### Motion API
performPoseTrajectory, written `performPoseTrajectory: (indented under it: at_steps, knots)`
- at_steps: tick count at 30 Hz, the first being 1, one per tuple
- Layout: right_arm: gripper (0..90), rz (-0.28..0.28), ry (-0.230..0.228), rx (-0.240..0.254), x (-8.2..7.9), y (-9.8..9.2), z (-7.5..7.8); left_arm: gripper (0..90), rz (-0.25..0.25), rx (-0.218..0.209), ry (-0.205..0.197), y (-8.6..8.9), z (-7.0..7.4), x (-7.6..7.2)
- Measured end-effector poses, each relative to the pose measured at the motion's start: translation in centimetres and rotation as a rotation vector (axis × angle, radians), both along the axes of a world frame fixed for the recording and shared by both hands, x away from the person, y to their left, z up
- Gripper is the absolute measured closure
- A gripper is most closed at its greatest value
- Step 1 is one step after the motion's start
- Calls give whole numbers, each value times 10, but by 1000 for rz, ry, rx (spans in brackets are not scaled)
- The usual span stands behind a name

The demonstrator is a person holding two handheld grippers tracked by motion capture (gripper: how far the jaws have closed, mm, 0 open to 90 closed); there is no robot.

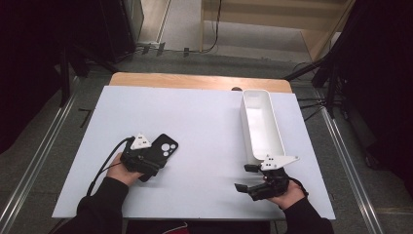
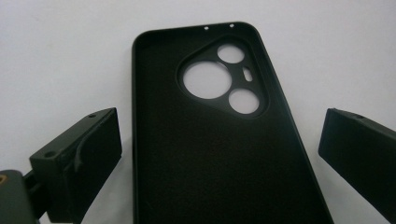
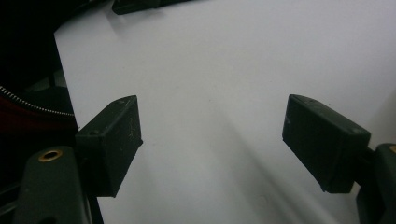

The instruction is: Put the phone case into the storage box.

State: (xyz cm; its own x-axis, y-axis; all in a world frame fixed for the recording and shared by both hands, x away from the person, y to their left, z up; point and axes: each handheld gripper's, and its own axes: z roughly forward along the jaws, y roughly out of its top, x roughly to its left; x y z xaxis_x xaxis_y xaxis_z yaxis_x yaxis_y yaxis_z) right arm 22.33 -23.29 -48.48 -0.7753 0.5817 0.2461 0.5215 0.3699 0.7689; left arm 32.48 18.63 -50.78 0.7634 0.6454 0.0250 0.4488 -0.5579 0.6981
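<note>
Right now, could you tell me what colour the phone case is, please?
The phone case is plain black, seen best in the left gripper view.

No readable text, label, brand name, number or sign is appearing anywhere in these views. The black soft phone case with round camera cutouts is showing a plain inner face with no logo or lettering. The long white plastic tray is carrying no print, and the white sheet covering the table is showing no writing. The small dark dots on the grey three-cornered plates atop the grippers are too small to be reading as characters.
</note>
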Motion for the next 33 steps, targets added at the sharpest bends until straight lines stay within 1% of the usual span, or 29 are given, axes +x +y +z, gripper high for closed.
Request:
performPoseTrajectory:
  at_steps: [1,2,3,6,13,14,17,19,24,27,28,29,33]
  knots:
    - [182,0,5,0,0,0,0,0,6,33,-8,-3,-1,0]
    - [182,1,6,1,0,0,0,0,9,49,-8,-4,-2,-1]
    - [183,0,9,0,0,0,0,0,8,53,-11,-5,-2,-1]
    - [182,-2,1,2,-1,-1,0,0,9,43,1,-4,-2,0]
    - [183,-9,0,-1,-2,0,0,0,8,46,13,-4,-2,2]
    - [182,-9,10,1,-2,0,0,0,9,44,12,-4,-3,1]
    - [183,1,0,-5,-2,1,-1,0,10,44,13,-4,-3,1]
    - [183,-2,6,-6,-3,2,-1,0,12,42,14,-4,-3,1]
    - [183,4,1,-3,-3,2,0,0,13,42,15,-3,-2,2]
    - [183,2,2,-2,-3,2,0,26,19,32,11,-3,-2,1]
    - [183,1,1,-2,-3,3,0,50,29,25,6,-3,-2,0]
    - [183,5,-3,-5,-2,3,0,97,38,18,3,-2,-1,-1]
    - [183,4,-3,-4,-2,3,0,101,50,17,1,-3,-2,-1]
